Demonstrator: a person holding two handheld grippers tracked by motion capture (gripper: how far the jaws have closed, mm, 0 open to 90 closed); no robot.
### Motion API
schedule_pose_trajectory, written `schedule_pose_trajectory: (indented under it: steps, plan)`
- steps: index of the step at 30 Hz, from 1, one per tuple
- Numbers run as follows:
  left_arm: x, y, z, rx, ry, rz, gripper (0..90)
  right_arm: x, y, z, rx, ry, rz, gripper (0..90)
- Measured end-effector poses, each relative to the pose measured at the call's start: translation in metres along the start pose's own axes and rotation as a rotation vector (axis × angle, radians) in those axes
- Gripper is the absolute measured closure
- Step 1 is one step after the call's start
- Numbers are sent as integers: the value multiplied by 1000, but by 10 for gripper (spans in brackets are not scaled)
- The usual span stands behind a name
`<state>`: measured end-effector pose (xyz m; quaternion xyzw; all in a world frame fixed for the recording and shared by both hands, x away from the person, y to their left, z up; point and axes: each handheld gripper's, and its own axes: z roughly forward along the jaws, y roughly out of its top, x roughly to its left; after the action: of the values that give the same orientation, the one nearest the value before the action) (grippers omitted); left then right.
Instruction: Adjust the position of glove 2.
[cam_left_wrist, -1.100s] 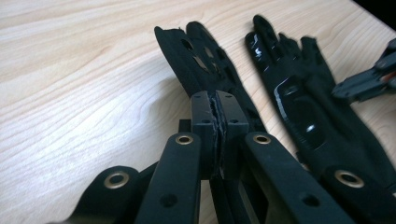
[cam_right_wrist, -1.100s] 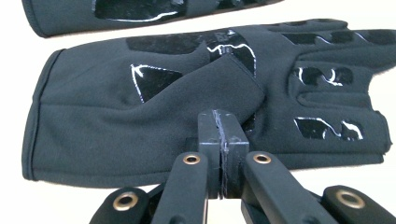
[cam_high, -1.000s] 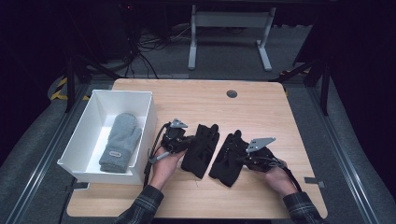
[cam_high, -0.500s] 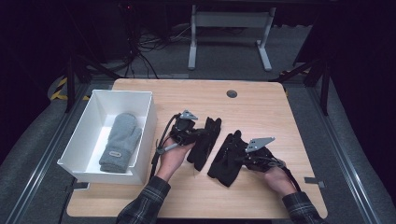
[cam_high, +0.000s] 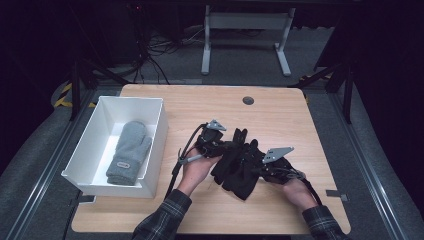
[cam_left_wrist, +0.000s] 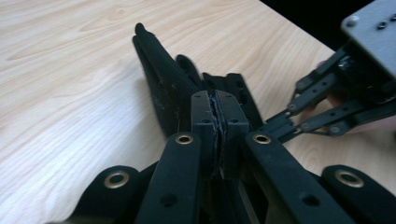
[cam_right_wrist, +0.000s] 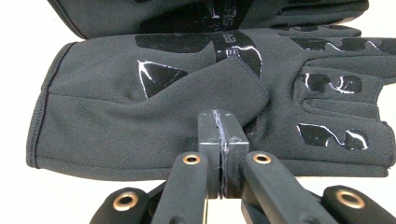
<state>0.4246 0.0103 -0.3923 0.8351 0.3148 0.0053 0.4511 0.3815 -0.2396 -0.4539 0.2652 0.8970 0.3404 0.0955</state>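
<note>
Glossy black print is showing on the palm of the nearer black glove (cam_right_wrist: 154, 126) in the right gripper view, but its characters are too broken to read. On the second black glove (cam_right_wrist: 210, 14), lying just beyond the nearer glove, a few pale characters are showing, too cut off to make out. The grey mitten (cam_high: 129, 152) is carrying a small patch near its cuff, too small to read.

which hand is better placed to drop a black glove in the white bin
Left. The left gripper is shut on a black glove and is the one nearer the bin, which holds a grey mitten. The right gripper sits farther away.
</note>
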Motion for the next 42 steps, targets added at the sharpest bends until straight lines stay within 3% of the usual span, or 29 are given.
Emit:
schedule_pose_trajectory:
  steps: [10, 20, 28, 32, 42]
  plan:
    - [-14, 0, 20, 45, -42, 29, 880, 1, 10, 10, -9, 0, -4, 900]
    - [-22, -7, 36, 72, -64, 23, 880, 2, 17, 18, -17, -2, -2, 900]
    - [-22, -14, 47, 89, -71, 11, 880, 2, 15, 12, -19, -11, -4, 900]
    - [-23, -15, 50, 95, -73, 9, 879, -5, 8, 2, -19, -31, 26, 900]
    - [-29, -19, 60, 113, -81, 9, 878, -7, 6, 8, -9, -32, 31, 900]
